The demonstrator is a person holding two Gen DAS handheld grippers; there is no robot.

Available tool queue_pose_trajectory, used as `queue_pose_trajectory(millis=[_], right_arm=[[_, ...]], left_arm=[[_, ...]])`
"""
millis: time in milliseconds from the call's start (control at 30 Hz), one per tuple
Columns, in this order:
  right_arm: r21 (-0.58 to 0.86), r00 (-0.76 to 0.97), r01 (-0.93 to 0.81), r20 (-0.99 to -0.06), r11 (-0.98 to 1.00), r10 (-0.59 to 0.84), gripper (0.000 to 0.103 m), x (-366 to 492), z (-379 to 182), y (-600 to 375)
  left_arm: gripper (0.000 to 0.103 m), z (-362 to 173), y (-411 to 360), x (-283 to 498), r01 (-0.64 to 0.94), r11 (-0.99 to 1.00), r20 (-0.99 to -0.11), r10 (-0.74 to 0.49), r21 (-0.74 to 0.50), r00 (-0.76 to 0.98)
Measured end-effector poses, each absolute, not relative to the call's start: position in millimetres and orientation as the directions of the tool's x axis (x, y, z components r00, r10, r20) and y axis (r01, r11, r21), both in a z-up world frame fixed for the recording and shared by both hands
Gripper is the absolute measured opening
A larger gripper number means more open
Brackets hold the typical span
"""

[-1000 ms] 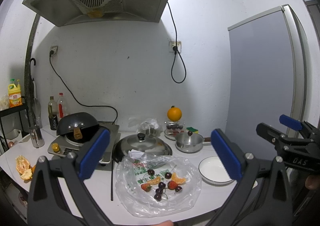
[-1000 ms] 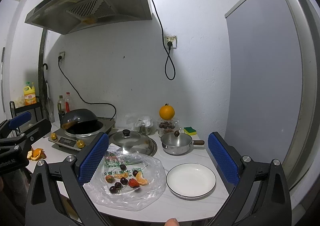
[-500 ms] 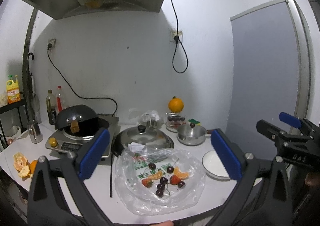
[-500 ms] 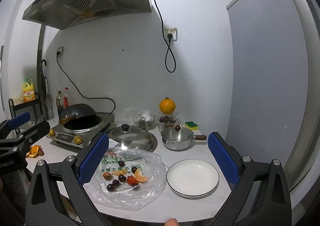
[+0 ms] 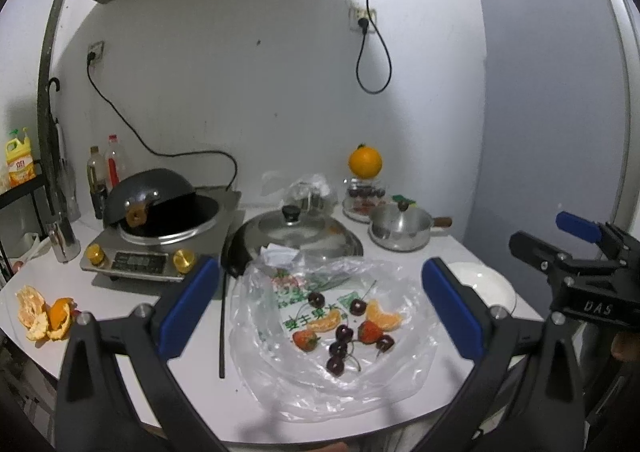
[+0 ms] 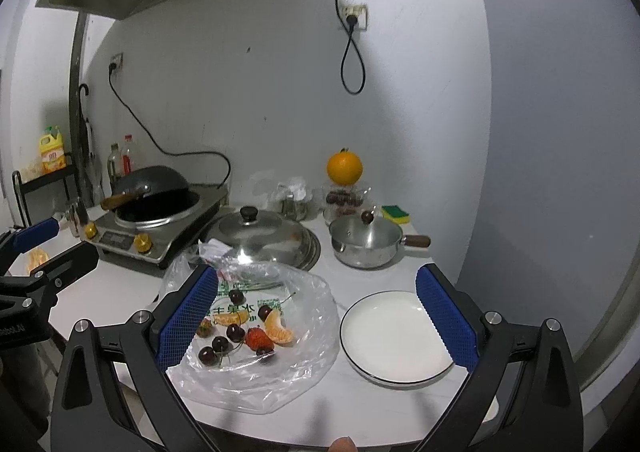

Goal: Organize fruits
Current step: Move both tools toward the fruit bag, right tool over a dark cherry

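A clear plastic bag [image 5: 320, 380] [image 6: 304, 368] lies flat on the white counter with loose fruit on it: dark cherries [image 5: 340, 348] [image 6: 220, 344], strawberries [image 5: 370, 332] [image 6: 256, 337] and orange segments [image 5: 382, 318] [image 6: 278, 330]. An empty white plate [image 6: 394, 340] [image 5: 486, 284] sits just right of the bag. My left gripper [image 5: 320, 312] hangs open above and in front of the bag, holding nothing. My right gripper [image 6: 316, 316] is open too, spanning the bag's right edge and the plate from above.
Behind the bag are a steel lid [image 6: 260, 232], a small saucepan [image 6: 366, 242], a whole orange [image 6: 344, 168] on a glass jar, and a black wok [image 5: 160, 200] on an induction cooker. Orange peel [image 5: 42, 312] lies at the left edge. A grey fridge wall [image 6: 560, 132] stands right.
Both grippers have moved forward and tilted down toward the counter, so the bag, fruit and plate look larger and nearer. Both stay open; nothing on the counter has moved.
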State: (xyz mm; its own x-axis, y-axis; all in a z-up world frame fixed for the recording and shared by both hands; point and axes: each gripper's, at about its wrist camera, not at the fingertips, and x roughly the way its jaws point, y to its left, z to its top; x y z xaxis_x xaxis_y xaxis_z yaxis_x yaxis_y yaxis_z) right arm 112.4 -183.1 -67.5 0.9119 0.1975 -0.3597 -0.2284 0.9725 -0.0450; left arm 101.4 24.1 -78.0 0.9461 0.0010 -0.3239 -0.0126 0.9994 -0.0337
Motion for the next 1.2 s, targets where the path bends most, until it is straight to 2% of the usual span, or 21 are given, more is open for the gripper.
queue_pose_trajectory(millis=[633, 767, 1000, 1033, 1100, 1200], right_arm=[[-0.035, 0.813, -0.351, -0.507, 0.936, 0.286, 0.100, 178.1, -123.4, -161.5], [-0.016, 0.779, -0.375, -0.548, 0.927, 0.306, 0.087, 190.1, -139.8, -155.7], [0.020, 0.722, -0.406, -0.606, 0.914, 0.334, 0.077, 206.2, -166.2, -150.3], [0.027, 0.713, -0.409, -0.614, 0.912, 0.338, 0.075, 208.5, -170.0, -149.4], [0.043, 0.697, -0.413, -0.628, 0.910, 0.346, 0.071, 211.4, -176.5, -148.3], [0.060, 0.675, -0.421, -0.645, 0.905, 0.357, 0.066, 215.6, -185.3, -145.5]], left_arm=[[0.102, -145.6, 23.4, 164.6, -0.008, 1.000, -0.494, -0.008, -0.030, 0.869], [0.101, -160.3, 19.9, 174.5, 0.018, 0.999, -0.518, -0.031, -0.031, 0.855], [0.101, -186.0, 11.6, 194.6, 0.068, 0.997, -0.568, -0.068, -0.021, 0.820], [0.100, -189.2, 10.9, 196.8, 0.075, 0.997, -0.573, -0.074, -0.021, 0.816], [0.091, -196.2, 9.6, 202.0, 0.093, 0.995, -0.588, -0.089, -0.023, 0.804], [0.087, -207.1, 8.8, 206.3, 0.113, 0.993, -0.618, -0.106, -0.029, 0.779]])
